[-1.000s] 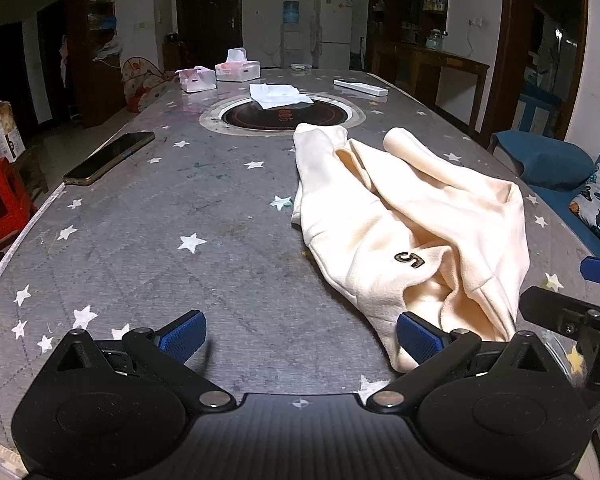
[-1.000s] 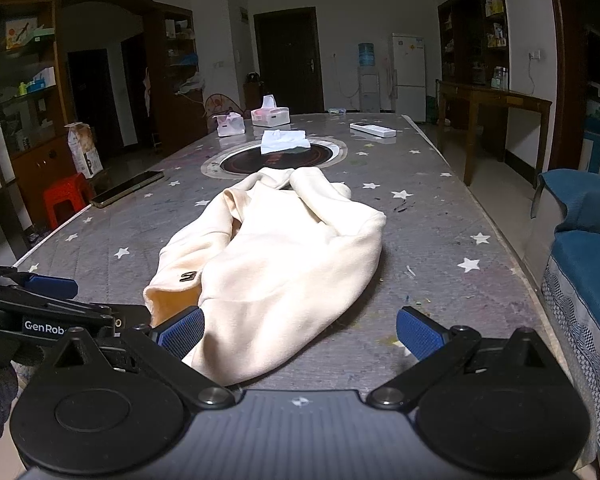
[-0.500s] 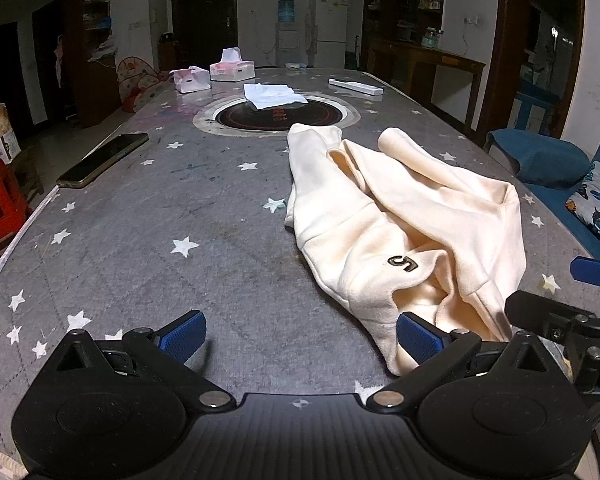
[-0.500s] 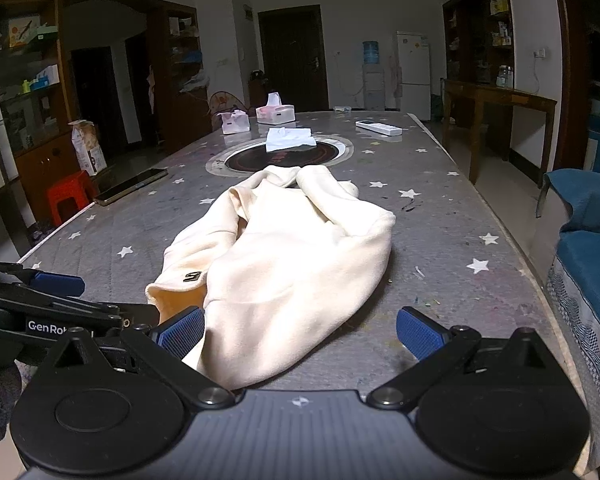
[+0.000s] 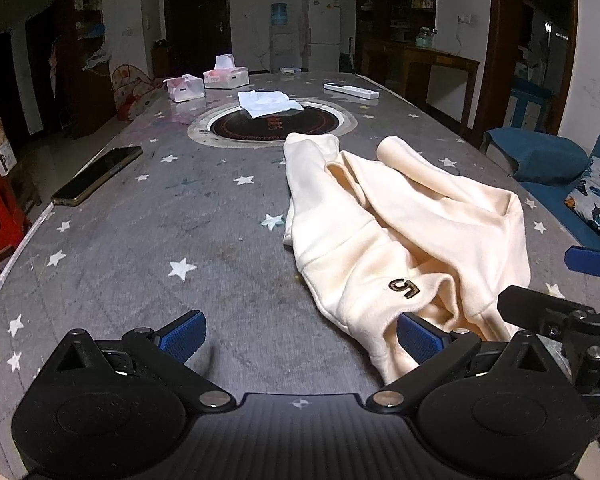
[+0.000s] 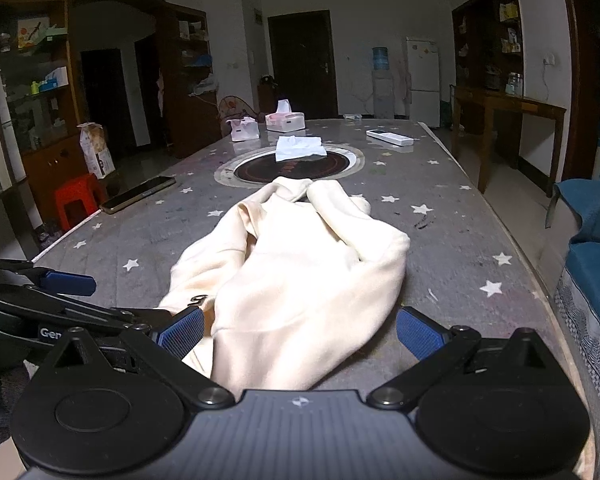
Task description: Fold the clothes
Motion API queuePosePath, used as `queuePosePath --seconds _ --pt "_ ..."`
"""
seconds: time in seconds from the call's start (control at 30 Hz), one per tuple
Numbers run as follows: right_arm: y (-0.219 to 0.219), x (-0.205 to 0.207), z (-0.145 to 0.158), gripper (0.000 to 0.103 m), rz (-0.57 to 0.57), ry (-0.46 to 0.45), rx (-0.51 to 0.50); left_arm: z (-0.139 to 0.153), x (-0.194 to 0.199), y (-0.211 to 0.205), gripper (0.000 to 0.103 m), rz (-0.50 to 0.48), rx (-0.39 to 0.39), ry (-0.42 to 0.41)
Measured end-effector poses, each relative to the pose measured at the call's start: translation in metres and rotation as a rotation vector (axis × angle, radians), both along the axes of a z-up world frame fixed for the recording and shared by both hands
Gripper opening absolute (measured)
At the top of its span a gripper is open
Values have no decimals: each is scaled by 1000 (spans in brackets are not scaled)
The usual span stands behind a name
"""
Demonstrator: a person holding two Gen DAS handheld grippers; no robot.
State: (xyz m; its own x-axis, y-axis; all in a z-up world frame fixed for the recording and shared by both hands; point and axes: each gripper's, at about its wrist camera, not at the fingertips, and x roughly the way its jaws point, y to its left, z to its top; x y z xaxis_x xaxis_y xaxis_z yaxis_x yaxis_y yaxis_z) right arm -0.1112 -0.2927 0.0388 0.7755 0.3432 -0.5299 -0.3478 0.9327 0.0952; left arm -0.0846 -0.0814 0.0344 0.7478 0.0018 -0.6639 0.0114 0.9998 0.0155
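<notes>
Star-patterned table (image 5: 148,240) carries a crumpled cream garment (image 5: 412,240); your left gripper (image 5: 300,330) and right gripper (image 6: 298,328) both gape wide at its near edge, gripping nothing

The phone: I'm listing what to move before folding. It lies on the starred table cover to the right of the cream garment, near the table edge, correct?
Wrong side. The phone lies left of the cream garment, near the left edge of the table cover, as the left wrist view shows.

Black gripper bodies with round silver screws carry blue ribbed fingers (image 5: 182,336); white "Gen" lettering shows.
</notes>
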Motion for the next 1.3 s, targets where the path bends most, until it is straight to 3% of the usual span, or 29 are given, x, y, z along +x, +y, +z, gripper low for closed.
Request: queuePosePath --seconds 0.37,0.97,1.3 --pt "6 15 4 103 28 6 16 3 15 5 103 -15 22 -5" --pt "14 59 11 102 48 -7 14 23 26 22 103 -82 -5 -13" --pt "17 86 12 93 61 -14 -9 27 19 31 103 -93 14 -8"
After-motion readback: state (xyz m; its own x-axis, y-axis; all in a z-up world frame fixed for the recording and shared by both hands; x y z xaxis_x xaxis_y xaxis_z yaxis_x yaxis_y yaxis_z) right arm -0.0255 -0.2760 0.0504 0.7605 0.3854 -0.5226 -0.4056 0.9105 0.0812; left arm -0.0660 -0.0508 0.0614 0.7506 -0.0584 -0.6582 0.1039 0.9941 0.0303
